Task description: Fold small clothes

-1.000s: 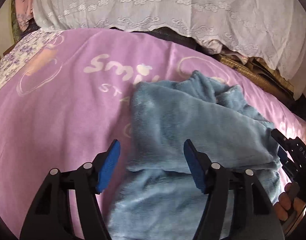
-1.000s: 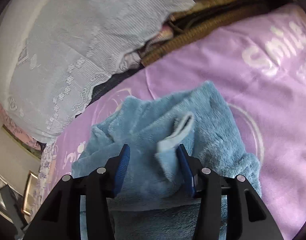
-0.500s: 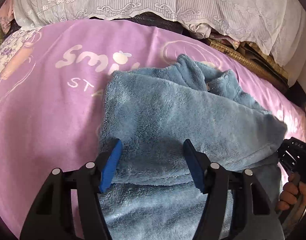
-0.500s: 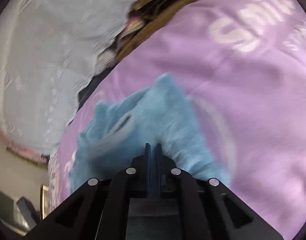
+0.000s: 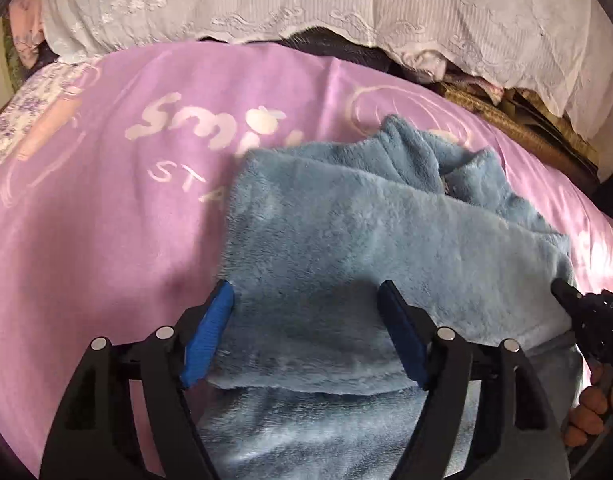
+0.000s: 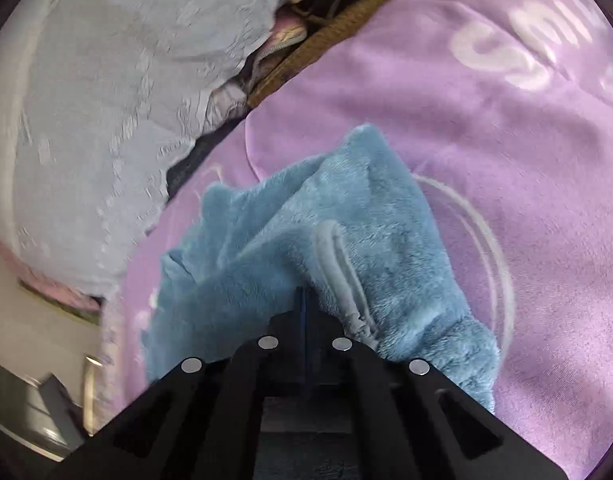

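Observation:
A fluffy blue garment (image 5: pixel 386 248) lies partly folded on the purple blanket (image 5: pixel 106 220). My left gripper (image 5: pixel 306 328) is open, its blue-padded fingers straddling the near folded edge without pinching it. My right gripper (image 6: pixel 304 300) is shut on the garment's right edge (image 6: pixel 306 240), next to a pale grey cuff (image 6: pixel 338 264). In the left wrist view it shows at the far right (image 5: pixel 562 292), gripping the fold's end, with the person's hand behind it.
White lace bedding (image 5: pixel 346 4) is piled along the far side. A brown woven mat (image 5: pixel 526 136) lies at the back right. A floral cloth (image 5: pixel 14 128) shows at the far left. A grey object (image 6: pixel 26 420) shows at the lower left of the right wrist view.
My right gripper shut on the garment's edge and carried it across, folding the top layer over. My left gripper stayed open over the near edge as the view shifted slightly.

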Action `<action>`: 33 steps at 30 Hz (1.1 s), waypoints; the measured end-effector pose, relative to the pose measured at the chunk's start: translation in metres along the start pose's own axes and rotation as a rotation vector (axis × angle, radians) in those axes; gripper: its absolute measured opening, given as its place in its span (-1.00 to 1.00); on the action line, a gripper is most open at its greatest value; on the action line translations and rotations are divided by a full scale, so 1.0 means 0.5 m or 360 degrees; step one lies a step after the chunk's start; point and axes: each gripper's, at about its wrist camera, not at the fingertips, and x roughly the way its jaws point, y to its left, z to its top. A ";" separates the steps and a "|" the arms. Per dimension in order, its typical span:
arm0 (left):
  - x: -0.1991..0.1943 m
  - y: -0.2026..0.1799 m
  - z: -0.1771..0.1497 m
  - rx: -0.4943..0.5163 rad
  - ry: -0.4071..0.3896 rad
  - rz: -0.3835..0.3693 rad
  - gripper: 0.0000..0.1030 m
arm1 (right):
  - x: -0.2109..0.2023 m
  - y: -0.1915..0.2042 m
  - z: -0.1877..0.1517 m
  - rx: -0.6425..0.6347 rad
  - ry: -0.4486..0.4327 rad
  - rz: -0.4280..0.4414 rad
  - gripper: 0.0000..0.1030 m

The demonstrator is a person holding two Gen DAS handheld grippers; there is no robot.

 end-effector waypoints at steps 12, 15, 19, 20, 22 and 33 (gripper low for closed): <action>0.081 -0.034 0.045 0.0075 0.0097 -0.0054 0.54 | 0.061 0.105 -0.009 -0.0402 -0.0012 -0.0158 -0.98; 0.045 -0.025 0.044 0.0049 0.0015 0.0028 0.51 | 0.014 0.083 0.006 -0.0300 -0.0181 -0.0258 -0.85; -0.025 -0.039 0.003 0.0146 -0.0104 0.0057 0.51 | -0.036 0.126 -0.036 -0.0421 -0.0217 -0.0169 -0.18; -0.037 -0.042 -0.005 0.0158 -0.0122 0.0054 0.52 | -0.043 0.144 -0.056 -0.0489 -0.0199 -0.0149 -0.18; -0.044 -0.048 -0.025 0.0192 -0.0127 0.0106 0.60 | -0.040 0.167 -0.087 -0.0567 -0.0127 -0.0116 -0.13; -0.035 0.020 -0.084 0.0007 0.0098 0.0002 0.87 | -0.068 0.111 -0.158 -0.0538 -0.0003 -0.0125 0.00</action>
